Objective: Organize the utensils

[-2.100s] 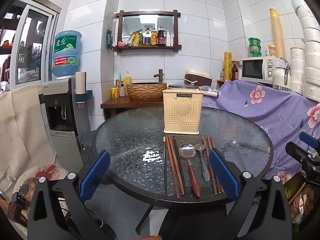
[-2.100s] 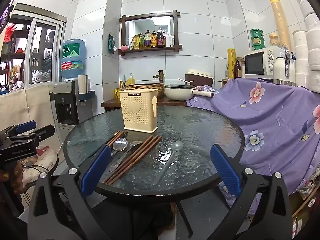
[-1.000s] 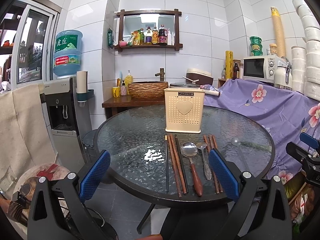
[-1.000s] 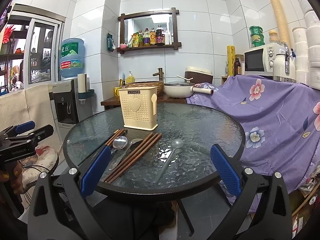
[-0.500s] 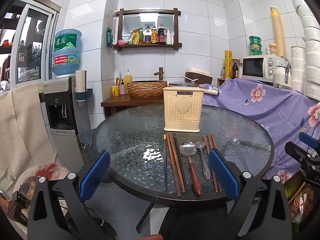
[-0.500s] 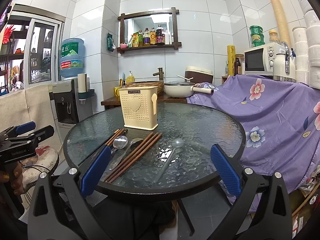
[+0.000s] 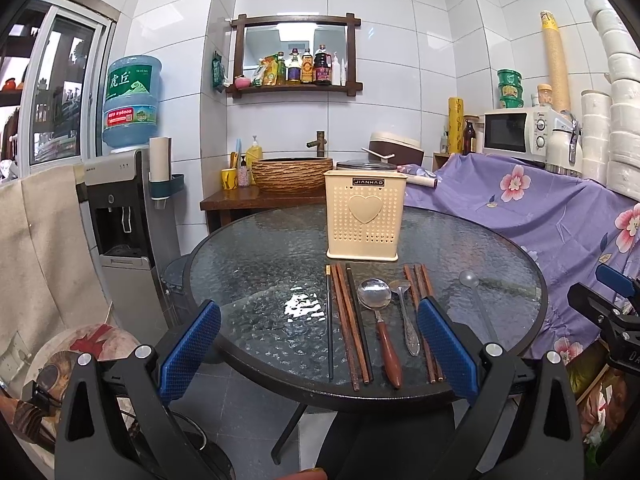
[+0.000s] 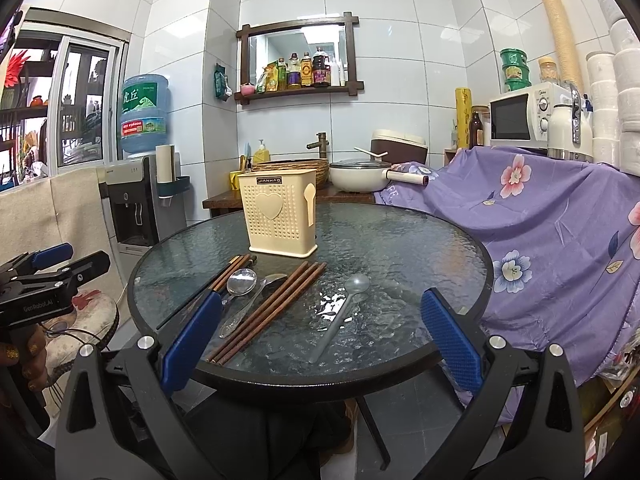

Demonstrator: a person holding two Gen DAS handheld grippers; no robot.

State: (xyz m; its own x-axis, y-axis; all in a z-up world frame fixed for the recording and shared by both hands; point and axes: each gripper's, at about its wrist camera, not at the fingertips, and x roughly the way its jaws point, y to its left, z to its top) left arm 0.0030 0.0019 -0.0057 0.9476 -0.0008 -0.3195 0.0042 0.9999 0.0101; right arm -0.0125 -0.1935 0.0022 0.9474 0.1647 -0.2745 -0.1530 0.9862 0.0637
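A cream perforated utensil holder [image 7: 365, 220] [image 8: 279, 216] stands upright on the round glass table [image 7: 256, 264] [image 8: 400, 240]. In front of it lie several brown chopsticks [image 7: 348, 320] [image 8: 276, 306], a wood-handled metal spoon [image 7: 378, 320] [image 8: 241, 282], a small metal spoon [image 7: 406, 320] [image 8: 250, 304] and a clear plastic spoon [image 7: 474, 300] [image 8: 342, 308]. My left gripper [image 7: 318, 348] hangs open short of the table's near edge, nothing between its blue pads. My right gripper [image 8: 320, 340] is open too, off the near rim, empty.
A purple flowered cloth [image 7: 520, 208] [image 8: 560, 220] covers furniture right of the table. A water dispenser [image 7: 120, 208] [image 8: 136, 200] stands at the left. Behind the table a wooden counter holds a woven basin [image 7: 292, 174] and a white pot [image 8: 356, 178]. A microwave [image 7: 516, 132] sits at the back right.
Both views have swayed only slightly; the utensils and the holder lie as before and both grippers stay open.
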